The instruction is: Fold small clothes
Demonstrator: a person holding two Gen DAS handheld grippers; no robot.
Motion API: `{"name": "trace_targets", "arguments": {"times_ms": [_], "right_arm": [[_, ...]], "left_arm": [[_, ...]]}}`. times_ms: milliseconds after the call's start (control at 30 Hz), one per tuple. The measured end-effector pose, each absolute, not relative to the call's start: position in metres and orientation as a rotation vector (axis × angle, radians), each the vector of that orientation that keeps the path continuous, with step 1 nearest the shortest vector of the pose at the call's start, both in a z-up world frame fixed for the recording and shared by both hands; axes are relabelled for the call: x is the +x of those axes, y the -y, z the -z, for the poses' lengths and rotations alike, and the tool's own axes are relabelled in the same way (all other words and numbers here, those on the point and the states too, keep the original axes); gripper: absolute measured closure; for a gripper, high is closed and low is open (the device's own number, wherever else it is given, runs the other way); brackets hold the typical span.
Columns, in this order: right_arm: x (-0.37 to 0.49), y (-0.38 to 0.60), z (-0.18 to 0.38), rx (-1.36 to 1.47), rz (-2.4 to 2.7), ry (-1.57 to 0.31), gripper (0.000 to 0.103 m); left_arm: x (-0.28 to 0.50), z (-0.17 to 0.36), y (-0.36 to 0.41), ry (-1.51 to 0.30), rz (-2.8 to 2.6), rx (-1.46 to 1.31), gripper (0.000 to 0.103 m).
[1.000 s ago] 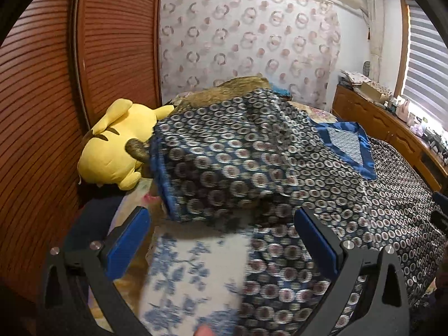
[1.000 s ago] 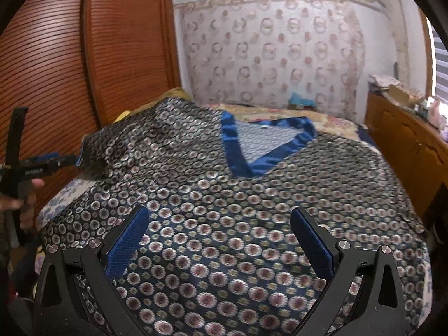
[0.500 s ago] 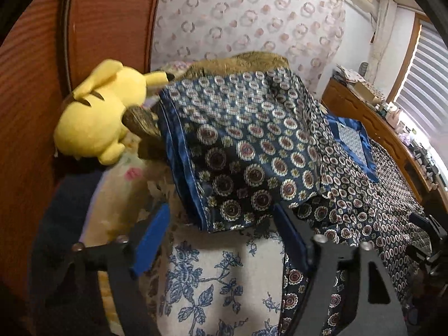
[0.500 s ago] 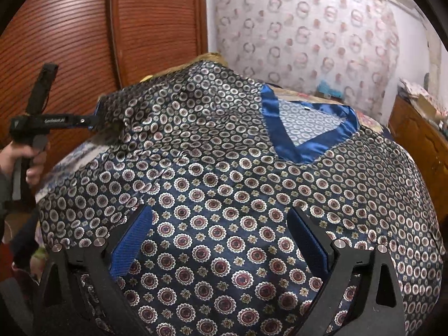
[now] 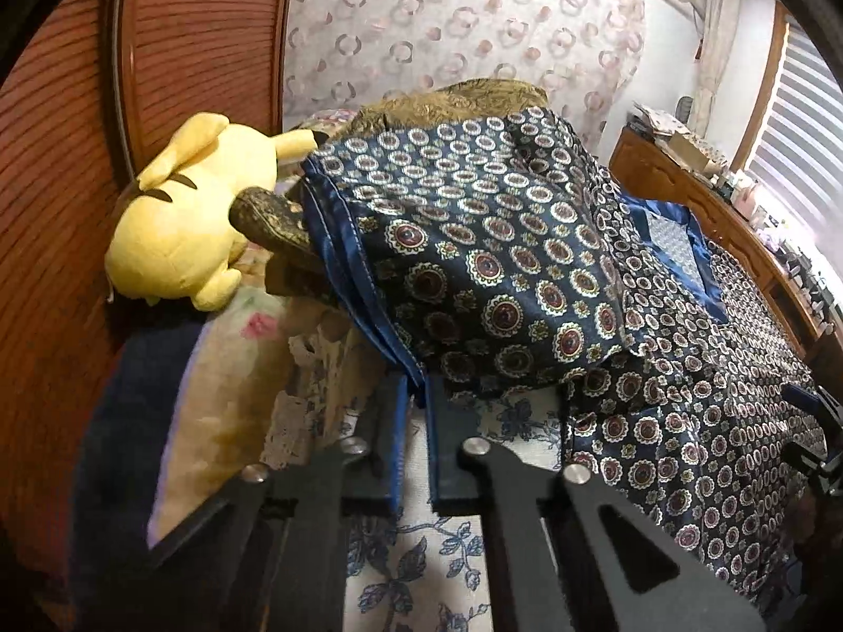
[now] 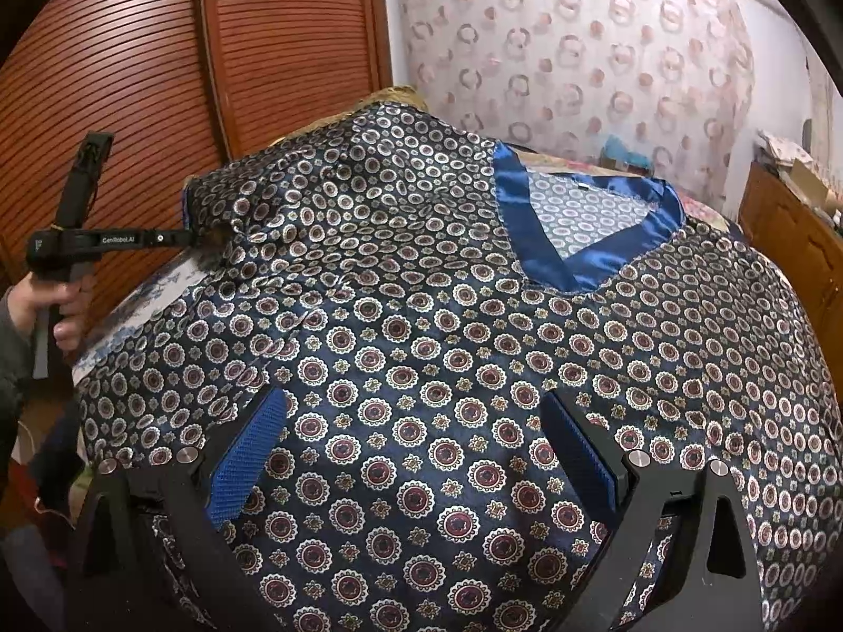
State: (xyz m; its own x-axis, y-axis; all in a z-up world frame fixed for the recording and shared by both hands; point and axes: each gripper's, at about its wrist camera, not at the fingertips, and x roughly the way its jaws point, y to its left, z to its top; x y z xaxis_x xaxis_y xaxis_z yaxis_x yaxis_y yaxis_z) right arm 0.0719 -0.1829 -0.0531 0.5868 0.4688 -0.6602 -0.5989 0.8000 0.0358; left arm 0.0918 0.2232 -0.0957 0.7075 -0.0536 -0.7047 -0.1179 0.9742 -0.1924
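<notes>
Closed now, left gripper (image 5: 416, 395) seemingly pinches shirt (image 5: 500, 274) on bed (image 5: 421, 553).

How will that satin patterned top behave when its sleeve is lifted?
Probably floppy: the patterned top drapes and creases. Its sheen suggests it may slip where the left gripper has just closed on the sleeve hem. Likely light.

plush toy (image 5: 184, 221) left, wardrobe (image 6: 158, 52) behind

The patterned shirt (image 6: 448, 347) runs off the near and right edges. The brown cushion (image 5: 274, 226) lies mostly hidden beneath its sleeve. Far-right counter clutter (image 5: 679, 137) is too small to identify.
</notes>
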Motion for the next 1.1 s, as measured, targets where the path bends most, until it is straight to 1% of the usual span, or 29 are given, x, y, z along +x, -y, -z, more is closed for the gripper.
{"name": "trace_targets", "arguments": {"times_ms": [233,400,500,633,667,733,800,867,900,933,1000,1033,1100], "right_arm": [[0.072,0.183,0.053,-0.193,-0.627,-0.701,0.004],[0.070,0.183,0.052,-0.187,-0.623,-0.693,0.004],[0.068,0.183,0.051,-0.181,-0.620,-0.690,0.004],[0.070,0.186,0.051,-0.170,-0.619,-0.688,0.004],[0.070,0.187,0.051,-0.167,-0.618,-0.689,0.004],[0.070,0.189,0.051,-0.161,-0.620,-0.689,0.004],[0.070,0.190,0.051,-0.155,-0.620,-0.687,0.004],[0.070,0.190,0.051,-0.153,-0.621,-0.686,0.004],[0.070,0.190,0.051,-0.153,-0.622,-0.685,0.004],[0.070,0.190,0.051,-0.154,-0.622,-0.685,0.004],[0.070,0.190,0.051,-0.153,-0.622,-0.685,0.004],[0.070,0.189,0.051,-0.153,-0.621,-0.686,0.004],[0.069,0.189,0.051,-0.153,-0.617,-0.683,0.004]], "left_arm": [[0.080,0.046,-0.195,-0.683,0.018,-0.147,0.103],[0.094,0.005,-0.151,-0.631,0.133,-0.073,0.103],[0.106,-0.010,-0.121,-0.623,0.216,-0.039,0.103],[0.117,-0.015,-0.083,-0.642,0.283,0.000,0.103],[0.117,-0.015,-0.077,-0.645,0.279,0.018,0.099],[0.113,-0.015,-0.071,-0.648,0.296,0.034,0.095],[0.106,-0.014,-0.071,-0.652,0.305,0.030,0.083],[0.100,-0.011,-0.074,-0.659,0.291,0.033,0.077],[0.097,-0.009,-0.079,-0.669,0.278,0.036,0.069],[0.094,-0.006,-0.082,-0.676,0.266,0.040,0.064],[0.088,0.002,-0.093,-0.686,0.247,0.036,0.046],[0.087,0.008,-0.096,-0.692,0.241,0.029,0.042],[0.083,0.021,-0.110,-0.719,0.216,0.013,0.040]]}}
